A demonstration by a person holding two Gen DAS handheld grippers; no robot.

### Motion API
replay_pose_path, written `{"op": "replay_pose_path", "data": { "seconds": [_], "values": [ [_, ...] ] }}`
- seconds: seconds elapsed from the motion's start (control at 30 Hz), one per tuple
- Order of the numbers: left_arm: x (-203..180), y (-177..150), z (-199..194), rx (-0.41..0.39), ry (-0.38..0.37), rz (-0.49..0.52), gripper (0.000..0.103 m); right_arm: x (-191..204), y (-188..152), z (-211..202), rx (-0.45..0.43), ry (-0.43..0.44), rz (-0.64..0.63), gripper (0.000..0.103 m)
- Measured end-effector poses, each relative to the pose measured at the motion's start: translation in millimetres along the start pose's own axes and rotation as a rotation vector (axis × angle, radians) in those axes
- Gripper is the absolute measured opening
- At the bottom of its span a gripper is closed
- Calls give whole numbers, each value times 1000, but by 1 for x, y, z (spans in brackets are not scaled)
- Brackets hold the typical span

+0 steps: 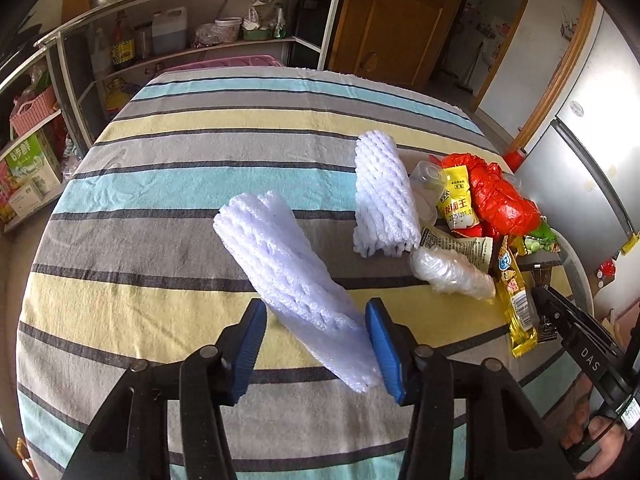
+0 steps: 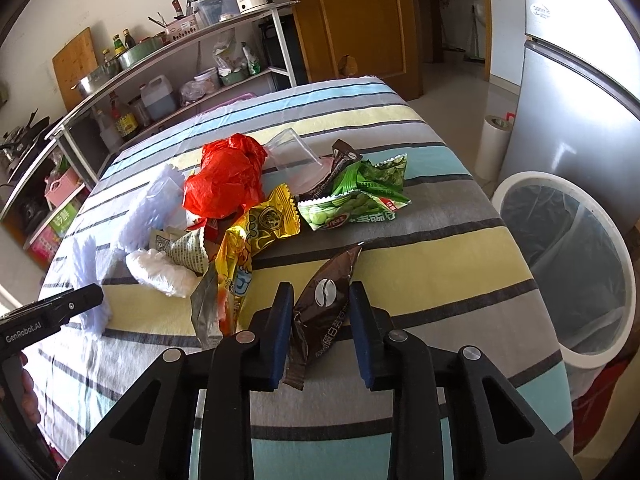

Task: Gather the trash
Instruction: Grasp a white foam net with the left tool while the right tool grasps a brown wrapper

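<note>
A white foam net sleeve (image 1: 296, 276) lies slanted between the blue pads of my left gripper (image 1: 316, 308), which is shut on its near end. In the right wrist view my right gripper (image 2: 321, 292) is shut on a crumpled brown coffee wrapper (image 2: 328, 296) over the striped tablecloth (image 2: 420, 280). More trash is heaped beyond: a second foam net (image 1: 384, 196), a red plastic bag (image 2: 228, 180), a clear cup (image 2: 292, 148), green pea packets (image 2: 360, 196), a gold wrapper (image 2: 264, 224) and a crumpled clear film (image 2: 160, 272).
A white-rimmed bin (image 2: 532, 177) with a clear liner stands on the floor off the table's right edge, beside a silver fridge (image 2: 580, 100). Open shelves (image 1: 180, 52) with bottles and bowls run along the far left. A wooden door (image 2: 360, 20) is behind.
</note>
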State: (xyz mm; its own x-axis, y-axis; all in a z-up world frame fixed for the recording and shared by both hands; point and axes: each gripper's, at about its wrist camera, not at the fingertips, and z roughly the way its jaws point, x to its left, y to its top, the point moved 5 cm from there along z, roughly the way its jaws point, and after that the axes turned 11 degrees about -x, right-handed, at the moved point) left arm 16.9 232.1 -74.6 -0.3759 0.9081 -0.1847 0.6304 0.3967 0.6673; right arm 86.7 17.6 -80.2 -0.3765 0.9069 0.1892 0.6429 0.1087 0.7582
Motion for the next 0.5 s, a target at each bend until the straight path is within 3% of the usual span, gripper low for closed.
{"op": "replay_pose_path", "data": {
  "seconds": [0.17,0.37,0.5],
  "values": [
    [10,-2,-3,3,-37,-25,41,0,1,-7,-12,-4,-16,28],
    [27,7,-5,-26,21,-70,42,-4,2,-9,-15,-23,-22,28],
    [37,16,-9,-86,117,-71,55,-6,2,-8,-16,-26,-22,28]
  ]
}}
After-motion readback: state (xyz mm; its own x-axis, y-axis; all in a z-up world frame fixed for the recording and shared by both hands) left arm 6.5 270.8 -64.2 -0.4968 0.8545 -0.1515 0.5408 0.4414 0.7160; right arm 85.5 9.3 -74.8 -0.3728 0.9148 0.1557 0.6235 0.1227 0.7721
